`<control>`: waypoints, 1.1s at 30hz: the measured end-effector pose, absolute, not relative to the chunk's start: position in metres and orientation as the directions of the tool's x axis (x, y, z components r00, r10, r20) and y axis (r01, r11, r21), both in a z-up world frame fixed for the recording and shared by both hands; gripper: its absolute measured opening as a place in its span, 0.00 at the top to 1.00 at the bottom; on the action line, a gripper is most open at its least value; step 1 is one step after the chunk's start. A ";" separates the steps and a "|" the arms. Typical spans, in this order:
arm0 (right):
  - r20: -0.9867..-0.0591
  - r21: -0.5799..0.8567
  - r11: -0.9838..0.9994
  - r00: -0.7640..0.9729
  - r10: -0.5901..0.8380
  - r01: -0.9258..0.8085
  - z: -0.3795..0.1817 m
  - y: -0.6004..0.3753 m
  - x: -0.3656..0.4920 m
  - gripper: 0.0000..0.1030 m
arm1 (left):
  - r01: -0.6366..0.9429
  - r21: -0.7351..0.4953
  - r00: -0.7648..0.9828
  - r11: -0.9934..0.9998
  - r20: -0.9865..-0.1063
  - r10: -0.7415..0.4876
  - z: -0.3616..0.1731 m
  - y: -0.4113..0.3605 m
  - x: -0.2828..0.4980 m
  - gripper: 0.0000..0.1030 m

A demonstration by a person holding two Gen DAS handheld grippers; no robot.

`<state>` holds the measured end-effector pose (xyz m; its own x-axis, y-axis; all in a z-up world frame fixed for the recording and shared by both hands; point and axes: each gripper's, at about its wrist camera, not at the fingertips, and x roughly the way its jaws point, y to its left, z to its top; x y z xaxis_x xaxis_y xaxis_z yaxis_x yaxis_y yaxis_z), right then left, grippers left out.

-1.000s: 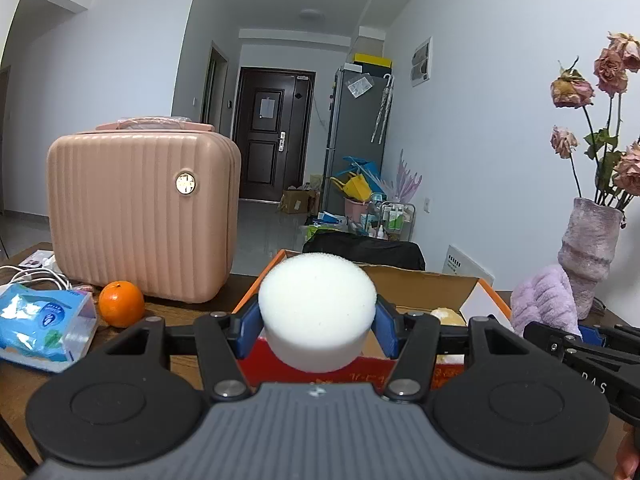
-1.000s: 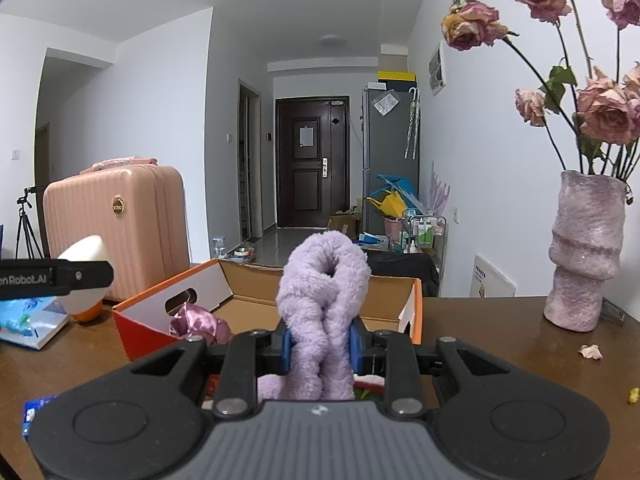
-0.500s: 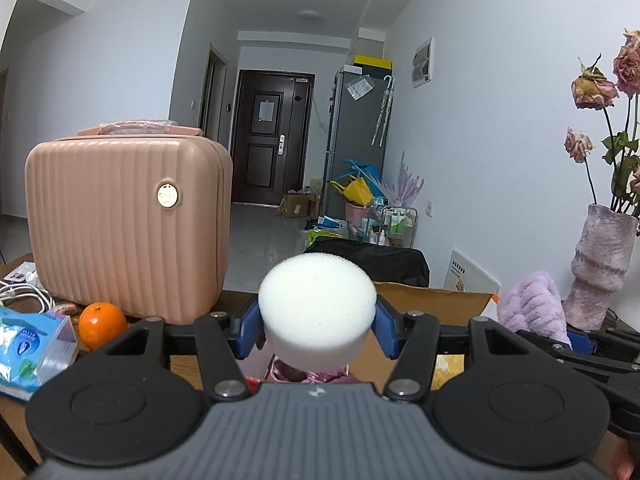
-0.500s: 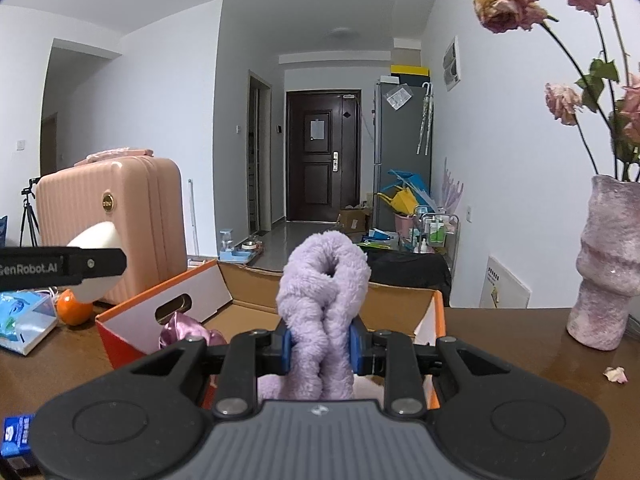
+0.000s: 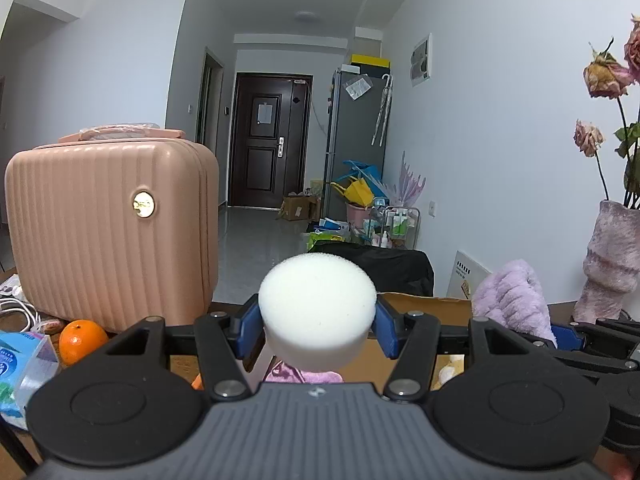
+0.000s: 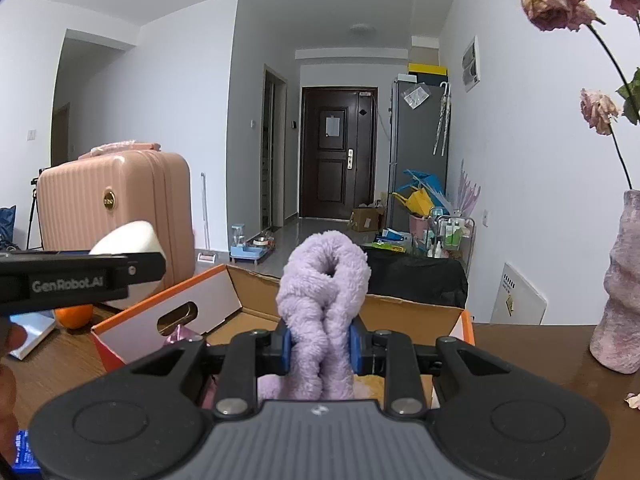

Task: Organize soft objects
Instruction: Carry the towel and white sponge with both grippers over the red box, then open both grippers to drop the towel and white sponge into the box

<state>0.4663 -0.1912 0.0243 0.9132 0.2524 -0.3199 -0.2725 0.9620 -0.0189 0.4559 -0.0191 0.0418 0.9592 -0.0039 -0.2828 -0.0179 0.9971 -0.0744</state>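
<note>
Left hand-held gripper, marked "GenRobot.AI", clamps white sponge.

My left camera sits on my left hand-held gripper and looks straight down the room to the dark door. My right camera rides my right hand-held gripper and faces the same way. Both see the pink suitcase, the open box close below, and the vase.
</note>
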 end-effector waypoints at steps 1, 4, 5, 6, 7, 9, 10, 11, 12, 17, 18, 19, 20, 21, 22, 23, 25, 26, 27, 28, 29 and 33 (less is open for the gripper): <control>-0.322 -0.020 0.961 0.912 0.254 -0.275 0.024 -0.191 0.468 0.75 | -0.017 -0.074 0.958 0.997 -0.285 -0.005 0.041 -0.020 0.458 0.44; -0.330 -0.017 0.960 0.908 0.257 -0.278 0.024 -0.189 0.475 0.74 | -0.019 -0.070 0.955 0.997 -0.297 -0.003 0.039 -0.022 0.467 0.44; -0.336 -0.013 0.960 0.905 0.260 -0.280 0.024 -0.189 0.477 0.74 | -0.019 -0.071 0.954 0.997 -0.301 -0.004 0.038 -0.022 0.469 0.44; -0.342 -0.009 0.959 0.902 0.262 -0.282 0.023 -0.188 0.479 0.74 | -0.019 -0.070 0.952 0.997 -0.306 -0.003 0.037 -0.023 0.472 0.44; -0.346 -0.008 0.958 0.900 0.265 -0.285 0.022 -0.188 0.481 0.74 | -0.020 -0.067 0.950 0.998 -0.312 -0.002 0.036 -0.023 0.474 0.44; -0.354 -0.004 0.956 0.895 0.272 -0.292 0.021 -0.186 0.485 0.74 | -0.023 -0.063 0.947 0.998 -0.322 0.002 0.033 -0.024 0.479 0.44; -0.358 -0.001 0.955 0.892 0.276 -0.296 0.020 -0.186 0.487 0.74 | -0.025 -0.060 0.945 0.998 -0.326 0.004 0.032 -0.024 0.481 0.44; -0.363 0.004 0.954 0.888 0.281 -0.301 0.020 -0.185 0.490 0.74 | -0.027 -0.057 0.944 0.998 -0.330 0.007 0.031 -0.024 0.482 0.44; -0.368 0.007 0.953 0.885 0.285 -0.304 0.019 -0.184 0.493 0.74 | -0.030 -0.054 0.943 0.998 -0.334 0.010 0.029 -0.025 0.483 0.44; -0.404 -0.006 0.951 0.871 0.282 -0.310 0.010 -0.176 0.505 0.74 | -0.040 -0.043 0.933 0.998 -0.359 0.022 0.023 -0.026 0.493 0.44; -0.407 -0.010 0.950 0.869 0.280 -0.311 0.009 -0.175 0.507 0.74 | -0.042 -0.039 0.932 0.998 -0.362 0.025 0.022 -0.026 0.495 0.44; -0.409 -0.011 0.950 0.869 0.280 -0.312 0.008 -0.174 0.507 0.74 | -0.042 -0.034 0.931 0.999 -0.365 0.026 0.021 -0.027 0.496 0.44; -0.410 -0.013 0.950 0.868 0.281 -0.313 0.007 -0.173 0.509 0.74 | -0.042 -0.030 0.930 0.999 -0.367 0.028 0.020 -0.028 0.498 0.44; -0.410 -0.014 0.949 0.867 0.281 -0.314 0.006 -0.172 0.509 0.74 | -0.042 -0.025 0.930 0.999 -0.367 0.030 0.019 -0.029 0.499 0.44; -0.411 -0.015 0.949 0.867 0.282 -0.316 0.006 -0.170 0.510 0.74 | -0.042 -0.021 0.930 0.999 -0.367 0.032 0.018 -0.030 0.500 0.44; -0.413 -0.016 0.948 0.865 0.283 -0.318 0.005 -0.169 0.511 0.74 | -0.044 -0.018 0.930 0.999 -0.367 0.034 0.018 -0.031 0.502 0.44; -0.419 -0.022 0.946 0.862 0.285 -0.323 0.003 -0.166 0.514 0.74 | -0.049 -0.015 0.929 0.999 -0.368 0.040 0.016 -0.032 0.503 0.44; -0.422 -0.025 0.945 0.861 0.284 -0.325 0.002 -0.164 0.514 0.74 | -0.051 -0.016 0.929 0.999 -0.369 0.042 0.016 -0.031 0.503 0.44; -0.424 -0.029 0.945 0.860 0.285 -0.327 0.000 -0.163 0.514 0.74 | -0.054 -0.016 0.928 0.998 -0.370 0.045 0.016 -0.031 0.503 0.44; -0.426 -0.032 0.944 0.858 0.286 -0.330 -0.001 -0.163 0.514 0.73 | -0.055 -0.016 0.928 0.998 -0.371 0.046 0.015 -0.031 0.504 0.44; -0.427 -0.033 0.944 0.858 0.285 -0.330 -0.001 -0.162 0.514 0.71 | -0.054 -0.017 0.927 0.998 -0.373 0.044 0.015 -0.030 0.504 0.43; -0.432 -0.027 0.947 0.858 0.279 -0.321 0.002 -0.163 0.518 0.65 | -0.047 -0.020 0.925 0.999 -0.379 0.036 0.014 -0.029 0.504 0.41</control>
<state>0.5178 -0.1631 0.0018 0.8576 0.2786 -0.4323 -0.3213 0.9466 -0.0272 0.5037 -0.0292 0.0140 0.9245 0.0362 -0.3794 -0.0474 0.9987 -0.0203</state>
